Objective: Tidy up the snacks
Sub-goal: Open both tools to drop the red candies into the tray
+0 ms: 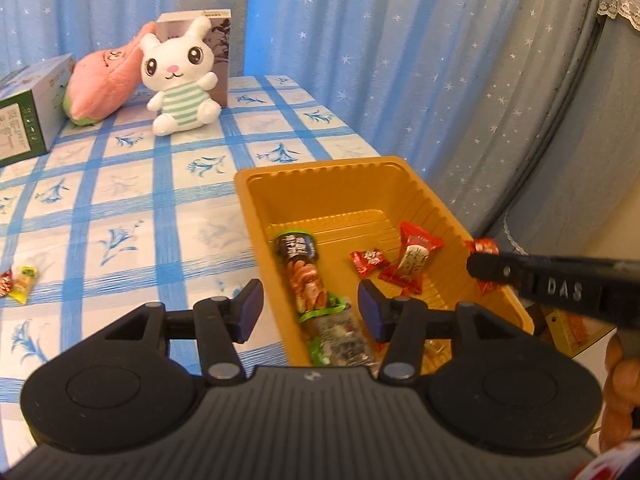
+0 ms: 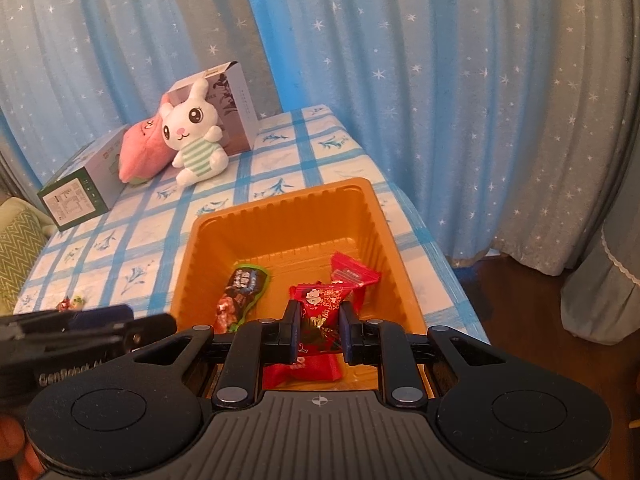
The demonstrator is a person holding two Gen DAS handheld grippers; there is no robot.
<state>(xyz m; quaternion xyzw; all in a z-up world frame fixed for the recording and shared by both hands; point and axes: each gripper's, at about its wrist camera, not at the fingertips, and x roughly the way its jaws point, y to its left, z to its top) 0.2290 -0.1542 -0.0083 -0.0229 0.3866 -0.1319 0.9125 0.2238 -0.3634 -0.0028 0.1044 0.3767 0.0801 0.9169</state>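
Both views evenly lit, moderately bright, warm cast. Curtain (image 1: 360,60) glows blue where daylight passes through its folds. Soft shadows only; faint one under the plush rabbit (image 1: 182,80). No hard glare. Strong fisheye bending; black vignette in the corners. Left wrist view slightly blurred throughout, worst near the yellow tray (image 1: 256,208). Floor corner (image 2: 540,300) dim.

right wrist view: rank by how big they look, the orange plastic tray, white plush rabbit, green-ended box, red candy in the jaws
1. orange plastic tray
2. green-ended cardboard box
3. white plush rabbit
4. red wrapped candy, which looks enlarged by nearness

Box and rabbit look close.
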